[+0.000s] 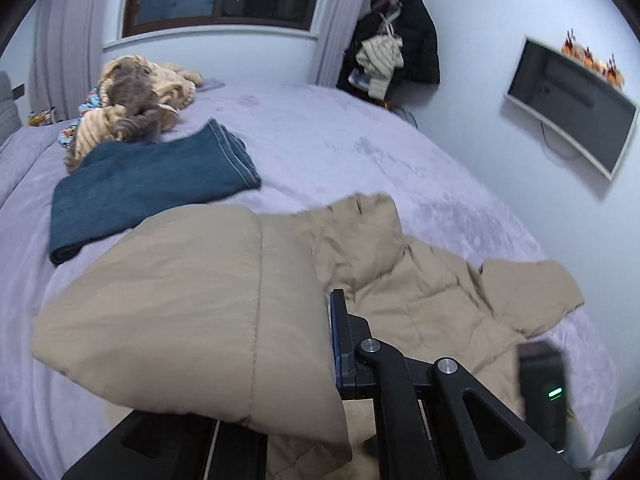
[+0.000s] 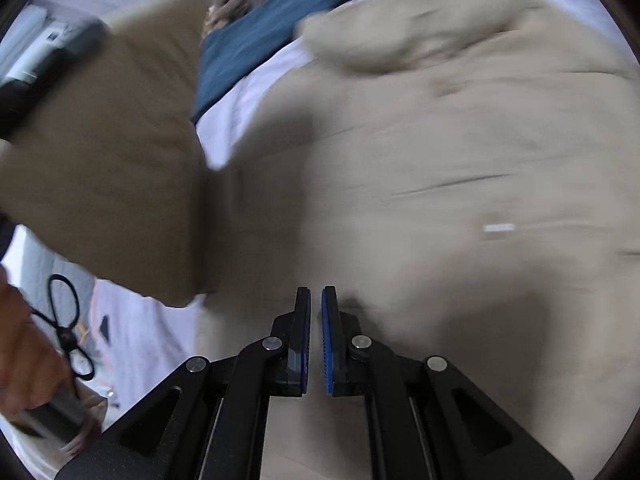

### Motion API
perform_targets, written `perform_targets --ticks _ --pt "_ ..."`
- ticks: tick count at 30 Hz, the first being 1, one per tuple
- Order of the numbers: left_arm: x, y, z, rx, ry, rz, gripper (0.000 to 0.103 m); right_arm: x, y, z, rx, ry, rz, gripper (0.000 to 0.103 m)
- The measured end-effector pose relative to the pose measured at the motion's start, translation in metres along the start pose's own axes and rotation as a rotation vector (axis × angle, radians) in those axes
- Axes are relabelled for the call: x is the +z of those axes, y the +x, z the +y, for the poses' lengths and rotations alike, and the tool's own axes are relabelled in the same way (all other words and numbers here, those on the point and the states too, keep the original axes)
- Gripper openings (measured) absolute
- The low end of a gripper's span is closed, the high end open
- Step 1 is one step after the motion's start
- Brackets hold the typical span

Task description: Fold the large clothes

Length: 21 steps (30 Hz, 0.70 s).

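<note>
Beige jacket (image 1: 420,280) sleeve edge pinched in left gripper (image 1: 332,320); right gripper (image 2: 316,312) closed, empty; bedspread (image 1: 340,148) beyond.

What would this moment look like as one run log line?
step: folding beige puffer jacket on bed | left gripper: jaws shut on jacket sleeve, lifted | right gripper: jaws shut, empty | folded blue towel: aside

Nothing readable in either view, honestly. The only candidate is a small white tag (image 2: 499,227) on the tan puffer jacket (image 2: 460,160), and it's smeared by motion blur, so I can't tell whether it carries any print. No brands, numbers or signs legible anywhere else.
</note>
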<state>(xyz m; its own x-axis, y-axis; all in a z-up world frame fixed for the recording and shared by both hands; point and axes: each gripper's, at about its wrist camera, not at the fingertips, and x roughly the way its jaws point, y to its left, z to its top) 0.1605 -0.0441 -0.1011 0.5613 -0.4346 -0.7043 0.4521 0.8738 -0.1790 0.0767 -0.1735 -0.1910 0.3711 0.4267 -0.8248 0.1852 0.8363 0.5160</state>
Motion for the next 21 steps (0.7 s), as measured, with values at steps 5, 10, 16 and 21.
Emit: perform_targets --ticks 5,10,16,21 --pt "-0.043 0.08 -0.046 0.069 0.09 0.167 0.01 -0.003 -0.044 -0.078 -0.089 0.096 -0.053 0.006" --pt "-0.076 0.102 -0.061 0.153 0.179 0.197 0.02 -0.006 -0.052 -0.107 -0.083 0.135 -0.059 0.006" --pt "-0.069 0.071 -0.06 0.13 0.173 0.121 0.103 0.007 -0.057 -0.111 -0.068 0.143 -0.065 0.007" --pt "-0.066 0.016 -0.018 0.135 0.095 0.085 0.103 0.011 -0.061 -0.093 -0.09 0.085 -0.066 0.017"
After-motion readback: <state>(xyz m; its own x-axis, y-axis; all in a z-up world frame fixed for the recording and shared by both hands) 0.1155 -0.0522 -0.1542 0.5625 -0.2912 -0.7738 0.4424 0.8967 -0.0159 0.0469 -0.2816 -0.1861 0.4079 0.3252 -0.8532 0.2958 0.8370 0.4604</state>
